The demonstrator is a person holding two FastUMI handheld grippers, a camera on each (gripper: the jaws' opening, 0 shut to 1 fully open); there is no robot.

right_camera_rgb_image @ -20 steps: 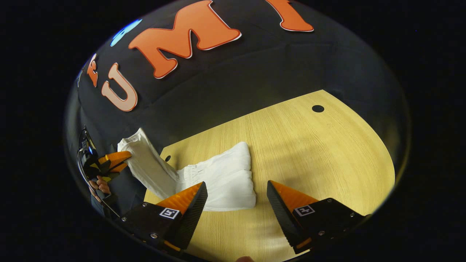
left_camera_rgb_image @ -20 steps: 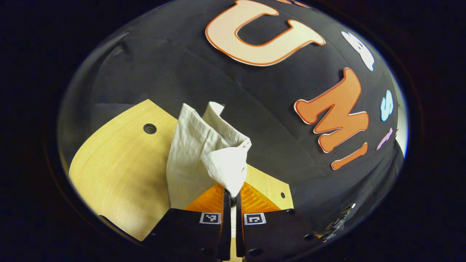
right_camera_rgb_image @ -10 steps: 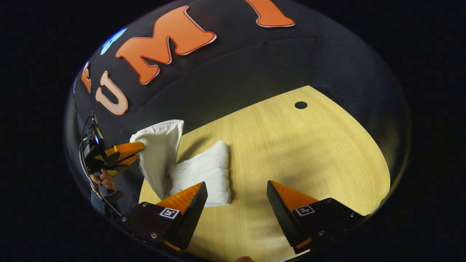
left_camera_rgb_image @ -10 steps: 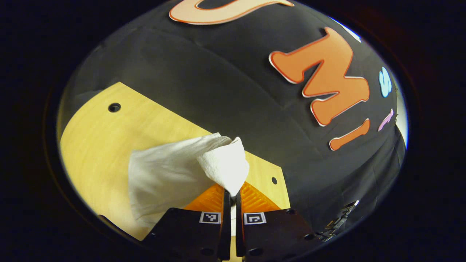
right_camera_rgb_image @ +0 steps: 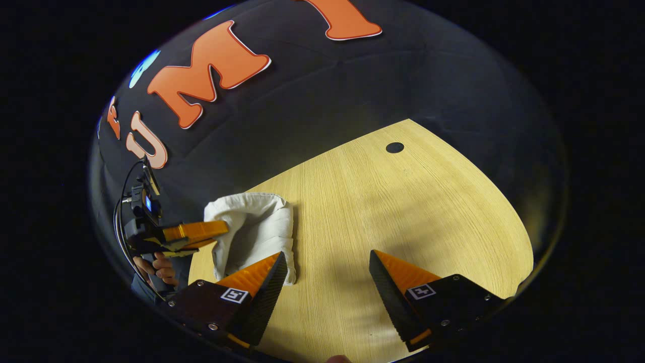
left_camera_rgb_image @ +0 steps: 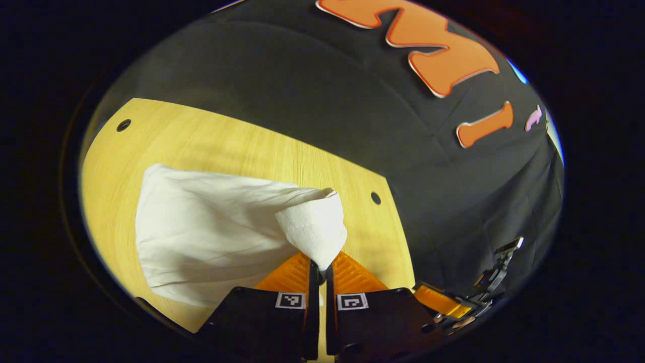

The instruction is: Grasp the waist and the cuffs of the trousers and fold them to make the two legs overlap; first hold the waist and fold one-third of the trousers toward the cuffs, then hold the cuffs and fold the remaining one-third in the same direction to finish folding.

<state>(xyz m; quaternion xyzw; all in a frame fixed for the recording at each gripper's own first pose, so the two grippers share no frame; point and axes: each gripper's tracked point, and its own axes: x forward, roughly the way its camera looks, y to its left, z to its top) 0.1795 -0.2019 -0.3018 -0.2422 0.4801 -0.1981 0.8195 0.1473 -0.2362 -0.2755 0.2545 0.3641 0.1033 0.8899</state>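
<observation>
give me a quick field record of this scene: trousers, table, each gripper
trousers: white, folded bundle on the table, one end pinched and held over the rest
table: light wood, round holes near the edges
left gripper: shut on the trousers, low over the table
right gripper: open, holding nothing, above bare wood beside the trousers
hand: grips the left gripper's handle
</observation>
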